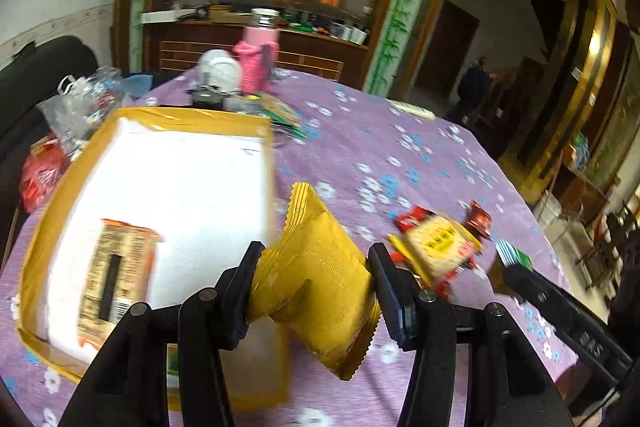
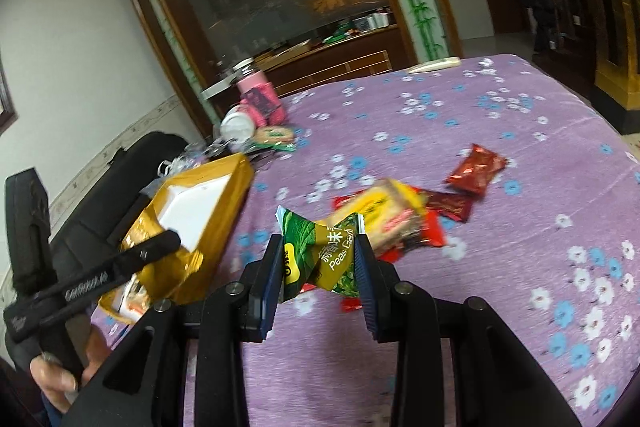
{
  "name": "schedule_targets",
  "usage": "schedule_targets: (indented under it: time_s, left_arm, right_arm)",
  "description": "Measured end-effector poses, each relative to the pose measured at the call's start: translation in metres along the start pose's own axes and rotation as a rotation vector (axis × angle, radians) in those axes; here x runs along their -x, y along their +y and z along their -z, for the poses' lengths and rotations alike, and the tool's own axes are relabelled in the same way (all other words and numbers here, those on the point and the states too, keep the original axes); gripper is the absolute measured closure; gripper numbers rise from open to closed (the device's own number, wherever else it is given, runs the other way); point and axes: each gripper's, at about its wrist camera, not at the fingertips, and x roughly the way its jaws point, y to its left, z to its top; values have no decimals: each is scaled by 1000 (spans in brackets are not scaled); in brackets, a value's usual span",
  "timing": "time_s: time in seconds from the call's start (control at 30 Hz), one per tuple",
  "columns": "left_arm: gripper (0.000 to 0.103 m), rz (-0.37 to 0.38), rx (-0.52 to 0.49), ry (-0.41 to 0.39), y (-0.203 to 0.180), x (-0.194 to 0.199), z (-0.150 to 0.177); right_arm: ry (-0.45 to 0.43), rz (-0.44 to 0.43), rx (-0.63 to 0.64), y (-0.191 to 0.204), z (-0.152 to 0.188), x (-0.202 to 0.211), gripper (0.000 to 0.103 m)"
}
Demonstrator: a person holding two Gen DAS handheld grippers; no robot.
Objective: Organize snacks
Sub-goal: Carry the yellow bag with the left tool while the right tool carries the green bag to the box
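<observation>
Yellow snack packet (image 1: 316,267) is clamped in your left gripper (image 1: 316,287) beside the gold box (image 1: 72,163), green peas packet (image 2: 320,255) pinched in your right gripper (image 2: 320,267); slick wrappers could slip short of the box.

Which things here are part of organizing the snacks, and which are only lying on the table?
Part of the job:
left gripper holding yellow snack packet
right gripper holding green peas packet
gold box
loose snack packets

Only lying about:
pink bottle
white cup
clear plastic bag
</observation>
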Motion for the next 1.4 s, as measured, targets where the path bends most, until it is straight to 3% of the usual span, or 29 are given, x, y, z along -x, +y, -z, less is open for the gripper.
schedule_targets:
  time_s: [0.23,0.5,0.7,1.03,1.4]
  left_arm:
    - [47,-104,114,-24,75,1,-10]
    - [46,-209,200,22,136,-14,-9]
    - [46,-222,195,37,141,-27,-2]
    - [46,-210,178,11,141,-29,-1]
    - [46,-239,114,-20,129,-26,0]
  right_arm:
    - [67,-56,59,40,7,-20,70]
    - [144,-111,144,88,12,-49,69]
    - [206,-151,218,138,10,-83,69]
    - [240,-110,333,181,19,-133,69]
    - [280,-89,363,183,36,-155,67]
